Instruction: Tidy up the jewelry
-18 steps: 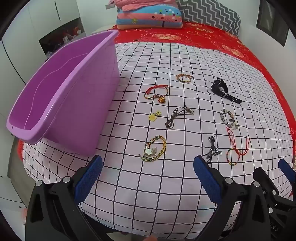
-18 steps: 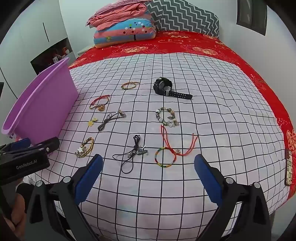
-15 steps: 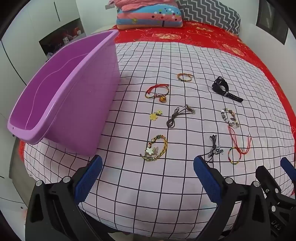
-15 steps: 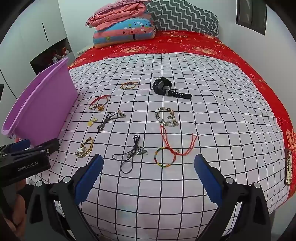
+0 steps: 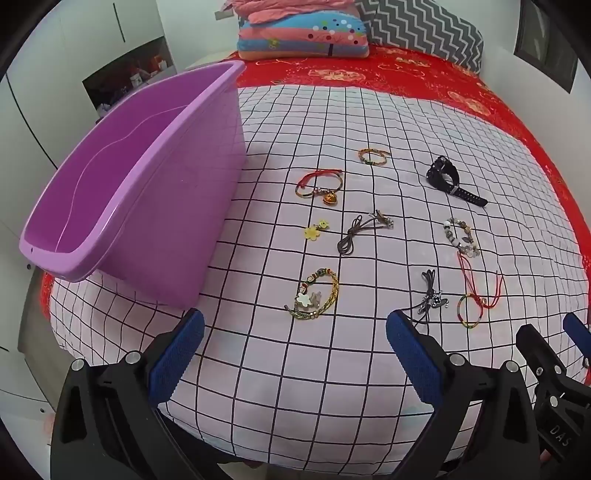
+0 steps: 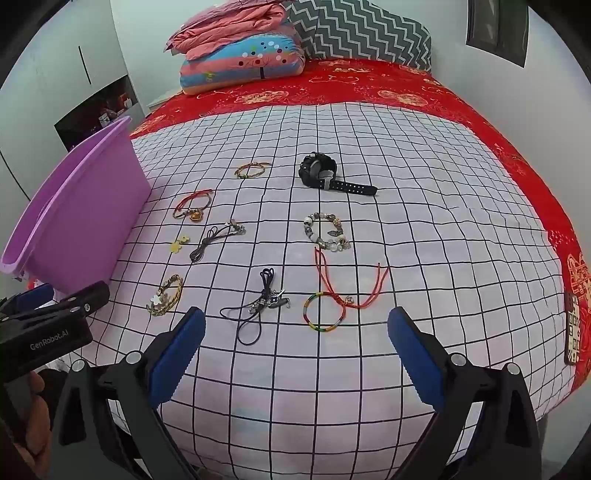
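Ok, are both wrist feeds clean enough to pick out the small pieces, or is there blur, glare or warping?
Left wrist view: sharp and evenly lit, no glare; the checked sheet bulges from fisheye, and the purple tub casts a soft shadow. Right wrist view: equally sharp, with dark corners and curved grid lines.

Purple tub (image 5: 147, 192) on a pale pink sheet (image 5: 332, 387) gridded in black; red bedspread (image 6: 369, 85) with gold motifs beyond; grey-and-white chevron pillow (image 6: 354, 33); black watch (image 6: 321, 173); red cord bracelet (image 5: 317, 182) with an amber heart; yellow flower charm (image 5: 312, 232); blue pads on black grippers.
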The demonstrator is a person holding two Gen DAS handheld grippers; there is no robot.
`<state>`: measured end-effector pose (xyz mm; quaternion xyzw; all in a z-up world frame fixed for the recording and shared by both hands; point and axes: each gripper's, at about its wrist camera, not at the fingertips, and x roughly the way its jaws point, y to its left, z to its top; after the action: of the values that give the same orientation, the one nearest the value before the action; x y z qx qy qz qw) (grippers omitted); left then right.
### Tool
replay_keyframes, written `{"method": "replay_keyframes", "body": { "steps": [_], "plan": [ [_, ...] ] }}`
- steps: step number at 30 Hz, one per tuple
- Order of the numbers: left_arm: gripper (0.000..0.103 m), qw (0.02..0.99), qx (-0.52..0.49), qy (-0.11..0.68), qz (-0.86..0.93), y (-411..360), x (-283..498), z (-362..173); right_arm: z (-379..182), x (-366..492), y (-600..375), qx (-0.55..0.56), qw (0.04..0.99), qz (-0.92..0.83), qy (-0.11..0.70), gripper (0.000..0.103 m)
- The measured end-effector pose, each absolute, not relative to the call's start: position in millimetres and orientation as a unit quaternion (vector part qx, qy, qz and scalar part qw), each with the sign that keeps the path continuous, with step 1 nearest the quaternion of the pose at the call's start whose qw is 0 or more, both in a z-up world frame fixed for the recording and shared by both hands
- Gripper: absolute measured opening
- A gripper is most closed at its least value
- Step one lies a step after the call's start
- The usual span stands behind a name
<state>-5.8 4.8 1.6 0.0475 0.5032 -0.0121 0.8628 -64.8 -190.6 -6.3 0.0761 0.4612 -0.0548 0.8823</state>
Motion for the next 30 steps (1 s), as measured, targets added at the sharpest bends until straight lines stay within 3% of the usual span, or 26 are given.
{"method": "replay_keyframes", "body": {
  "steps": [30],
  "plan": [
    [0.097, 0.867, 0.056, 0.496, -0.012, 4.0, -11.0, 3.6, -8.0, -61.2, -188.6, 0.069, 0.877, -0.063, 0.471, 0.094]
  ]
}}
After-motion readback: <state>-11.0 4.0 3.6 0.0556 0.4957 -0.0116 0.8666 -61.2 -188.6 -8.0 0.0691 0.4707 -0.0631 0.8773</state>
